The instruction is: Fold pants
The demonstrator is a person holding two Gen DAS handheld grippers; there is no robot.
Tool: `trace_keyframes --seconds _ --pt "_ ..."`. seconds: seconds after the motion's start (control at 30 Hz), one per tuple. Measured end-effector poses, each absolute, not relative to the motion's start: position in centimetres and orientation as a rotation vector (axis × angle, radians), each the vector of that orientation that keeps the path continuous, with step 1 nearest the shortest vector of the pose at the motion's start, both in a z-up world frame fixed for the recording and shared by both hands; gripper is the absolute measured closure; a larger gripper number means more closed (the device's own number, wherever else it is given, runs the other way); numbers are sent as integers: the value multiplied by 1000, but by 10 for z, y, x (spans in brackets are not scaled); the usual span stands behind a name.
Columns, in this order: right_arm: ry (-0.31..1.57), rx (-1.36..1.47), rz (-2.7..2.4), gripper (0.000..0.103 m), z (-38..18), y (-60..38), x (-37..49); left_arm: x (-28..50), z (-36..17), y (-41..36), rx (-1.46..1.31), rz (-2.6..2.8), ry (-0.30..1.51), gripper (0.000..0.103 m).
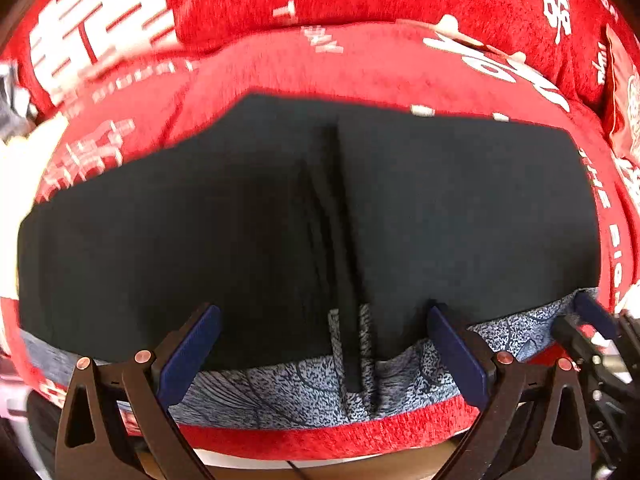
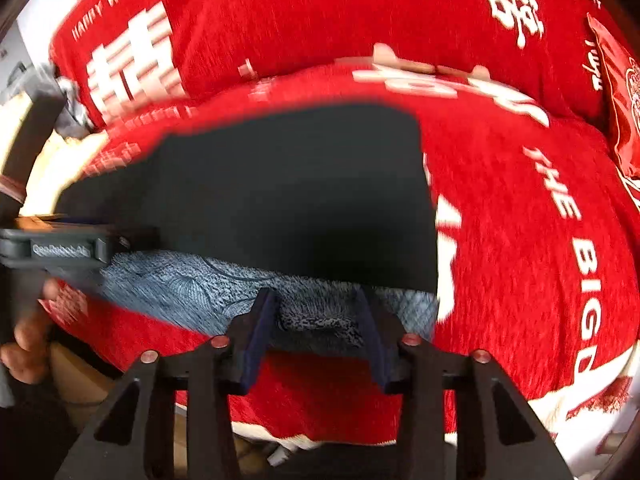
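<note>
Left wrist view: left hand-held gripper (image 1: 324,354) gapes empty at six o'clock over black pants (image 1: 280,220); right hand-held gripper (image 2: 318,338) part-open, gripping nothing.

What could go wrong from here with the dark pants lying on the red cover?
1. The left tongs stand open over the grey patterned waistband of the dark navy fabric pants; closing might catch only the top layer.
2. The right tongs sit at the band's end, so pulling could skew the fold.
3. The soft red plush cover could get pinched too.
</note>
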State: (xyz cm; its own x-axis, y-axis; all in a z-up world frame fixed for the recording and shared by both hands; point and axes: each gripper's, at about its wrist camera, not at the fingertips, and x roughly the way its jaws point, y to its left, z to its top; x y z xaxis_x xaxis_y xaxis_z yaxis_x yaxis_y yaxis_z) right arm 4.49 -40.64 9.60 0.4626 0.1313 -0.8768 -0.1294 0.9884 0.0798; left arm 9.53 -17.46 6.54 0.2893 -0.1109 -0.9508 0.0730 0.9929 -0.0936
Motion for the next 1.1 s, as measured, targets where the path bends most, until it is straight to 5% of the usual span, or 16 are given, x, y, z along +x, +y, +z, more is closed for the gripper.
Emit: trace_keyframes --seconds 0.37,0.53,0.63,1.1 --pt "1076 -205 75 56 116 -381 116 91 62 -164 -94 -137 1257 0" --pt "1097 -243 21 27 105 -371 160 88 61 -162 -91 -135 1240 0" --pt "1102 -202 -4 24 102 -375 168 88 61 -163 -96 -140 1240 0" --pt "1052 -210 -74 15 112 -357 55 87 78 -144 -120 -111 1220 0"
